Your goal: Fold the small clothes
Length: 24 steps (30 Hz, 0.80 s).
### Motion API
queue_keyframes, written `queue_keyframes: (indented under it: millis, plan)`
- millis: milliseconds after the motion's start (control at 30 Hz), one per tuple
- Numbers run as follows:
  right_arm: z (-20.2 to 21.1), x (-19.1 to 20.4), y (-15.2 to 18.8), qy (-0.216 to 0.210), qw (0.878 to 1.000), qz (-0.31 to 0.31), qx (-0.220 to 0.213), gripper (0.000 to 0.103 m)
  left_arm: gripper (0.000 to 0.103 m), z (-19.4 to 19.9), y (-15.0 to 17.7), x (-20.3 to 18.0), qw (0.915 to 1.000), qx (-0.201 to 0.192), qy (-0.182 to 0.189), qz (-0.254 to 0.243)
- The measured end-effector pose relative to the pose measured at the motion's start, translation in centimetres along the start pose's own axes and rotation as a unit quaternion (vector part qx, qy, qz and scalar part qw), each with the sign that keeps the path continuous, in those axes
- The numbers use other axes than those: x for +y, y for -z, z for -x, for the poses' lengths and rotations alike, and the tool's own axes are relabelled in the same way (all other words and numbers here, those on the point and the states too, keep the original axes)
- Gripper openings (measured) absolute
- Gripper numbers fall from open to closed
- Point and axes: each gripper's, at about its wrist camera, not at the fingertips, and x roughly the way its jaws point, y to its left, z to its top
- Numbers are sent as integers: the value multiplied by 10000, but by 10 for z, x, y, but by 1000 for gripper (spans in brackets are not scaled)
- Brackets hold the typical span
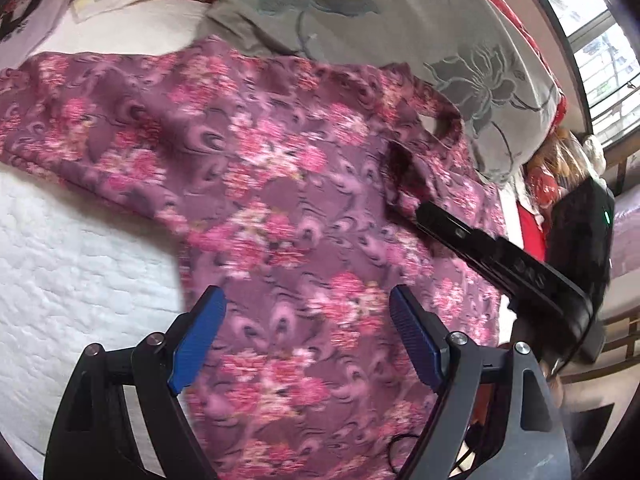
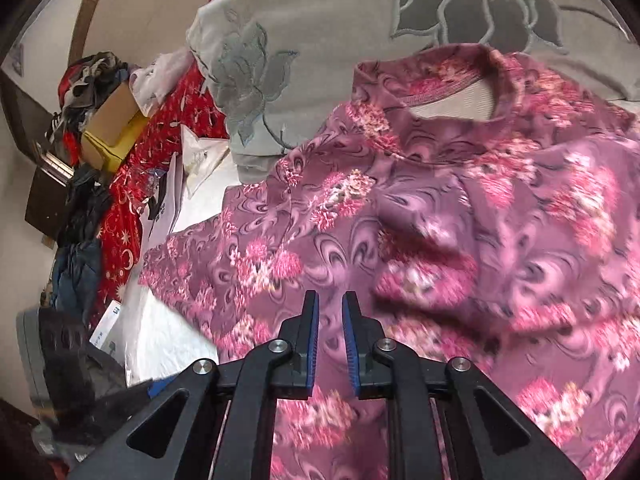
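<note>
A purple top with pink flowers (image 1: 280, 208) lies spread on a white quilted bed (image 1: 72, 264), one sleeve reaching left. Its neck opening (image 2: 452, 96) points toward the grey pillow. My left gripper (image 1: 308, 300) hovers over the body of the top, its blue pads wide open with nothing between them. My right gripper (image 2: 331, 300) stands just above the cloth with only a narrow gap between its pads, and no fabric is pinched there. In the left wrist view the right gripper (image 1: 421, 211) reaches in from the right, its tip by a rumpled fold below the collar.
A grey flower-embroidered pillow (image 2: 360, 20) lies behind the top. Red star-patterned cloth (image 2: 132, 216), papers (image 2: 200, 160), a cardboard box (image 2: 116, 120) and dark clothes (image 2: 80, 208) crowd the bed's far side. A window (image 1: 600, 40) is at the right.
</note>
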Motion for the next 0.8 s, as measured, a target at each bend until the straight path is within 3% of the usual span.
queue_keyframes:
  millis: [33, 133, 233, 433, 500, 567, 600, 633, 667, 800]
  plan:
    - [10, -7, 3, 19, 9999, -60, -111, 15, 83, -4, -1, -5, 10000, 45, 56, 20]
    - [53, -43, 13, 389, 9969, -406, -557, 32, 83, -29, -9, -26, 9989, 335, 298, 133]
    - [89, -85, 28, 617, 9922, -728, -797, 34, 83, -58, -17, -55, 9976, 543, 352, 229]
    - [112, -157, 71, 475, 9861, -1446, -663, 38, 83, -92, -30, -96, 9975, 375, 213, 562]
    - [113, -170, 80, 193, 9842, -1612, -710, 36, 83, -96, -37, -104, 9968, 226, 260, 719]
    - [115, -175, 84, -18, 9821, -1706, -801, 36, 64, -98, -43, -106, 9954, 84, 298, 911]
    - [116, -177, 84, -84, 9815, -1737, -796, 36, 22, -98, -46, -106, 9950, 60, 346, 931]
    - [118, -179, 84, -140, 9810, -1763, -792, 36, 3, -100, -50, -109, 9954, 130, 384, 867]
    - [119, -180, 83, -179, 9809, -1775, -782, 36, 2, -97, -52, -109, 9959, 115, 386, 813]
    - [130, -184, 79, -254, 9797, -1772, -898, 40, 2, -54, -53, -100, 9951, -620, 344, 694]
